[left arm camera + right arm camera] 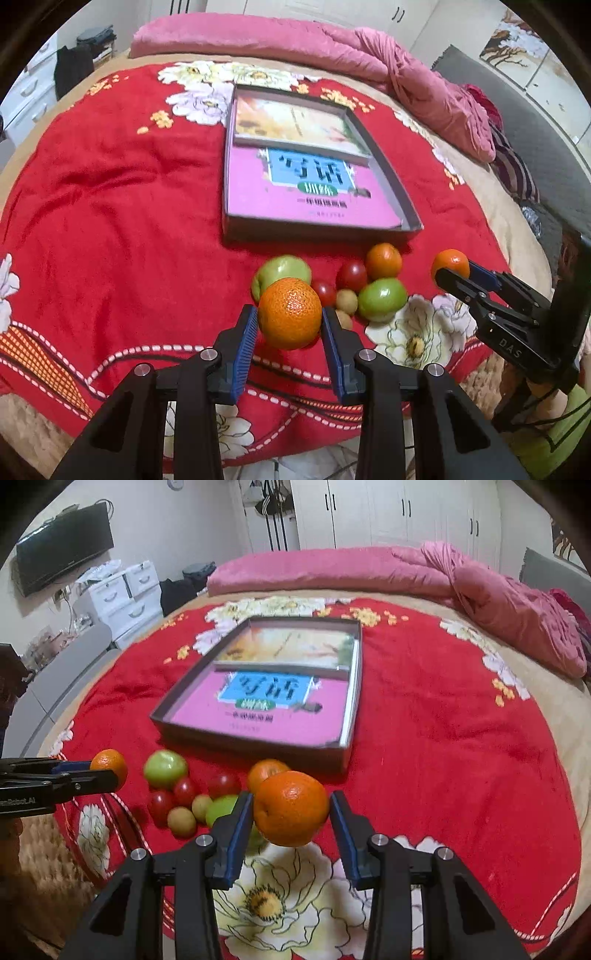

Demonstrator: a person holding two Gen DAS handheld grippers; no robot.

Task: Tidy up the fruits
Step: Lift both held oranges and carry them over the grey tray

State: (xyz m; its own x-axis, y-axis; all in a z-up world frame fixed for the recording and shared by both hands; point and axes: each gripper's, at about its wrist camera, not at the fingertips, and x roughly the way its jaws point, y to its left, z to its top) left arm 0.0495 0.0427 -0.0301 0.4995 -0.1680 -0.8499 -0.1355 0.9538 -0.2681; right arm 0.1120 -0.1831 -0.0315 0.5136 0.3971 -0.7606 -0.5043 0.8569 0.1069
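Note:
My left gripper [290, 319] is shut on an orange [289, 313] and holds it above the red blanket. My right gripper [291, 810] is shut on another orange [291, 808]; it shows in the left wrist view [452, 272] at the right. A pile of fruit lies on the blanket: a third orange [383, 260], two green apples [381, 298] [282, 271], red tomatoes [351, 275] and small yellow fruits [347, 301]. A shallow dark box [402, 192] with two compartments lined with books lies beyond the pile.
The red flowered blanket [110, 221] covers a bed. A rolled pink quilt [295, 37] lies along the far side. White drawers [125, 594] and a wall television [62, 546] stand at the left in the right wrist view.

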